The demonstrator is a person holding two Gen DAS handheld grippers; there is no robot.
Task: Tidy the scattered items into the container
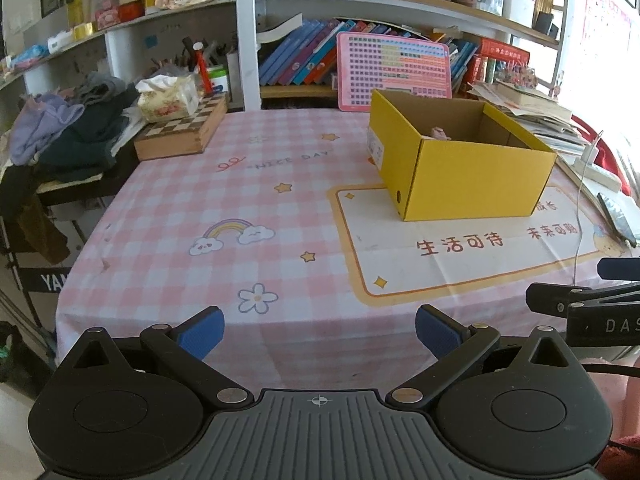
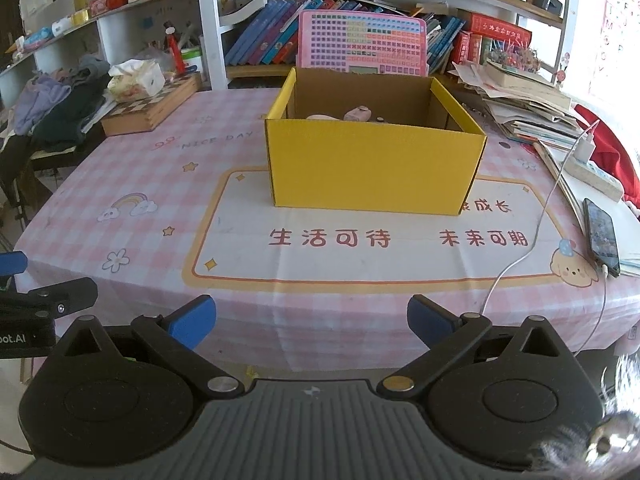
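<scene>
A yellow cardboard box (image 1: 472, 176) (image 2: 372, 168) stands open on the pink checked tablecloth (image 1: 224, 208) (image 2: 132, 176). Small pink items (image 2: 357, 114) lie inside it; one shows in the left wrist view (image 1: 439, 133). My left gripper (image 1: 318, 330) is open and empty above the table's front edge, left of the box. My right gripper (image 2: 311, 320) is open and empty at the front edge, facing the box. Each gripper shows at the edge of the other's view.
A chessboard box (image 1: 182, 130) with a tissue pack (image 1: 168, 96) stands at the back left beside piled clothes (image 1: 68, 128). A pink chart board (image 2: 362, 42) leans behind the box. Stacked papers (image 2: 528, 108), a phone (image 2: 601, 236) and a white cable (image 2: 532, 244) lie at the right.
</scene>
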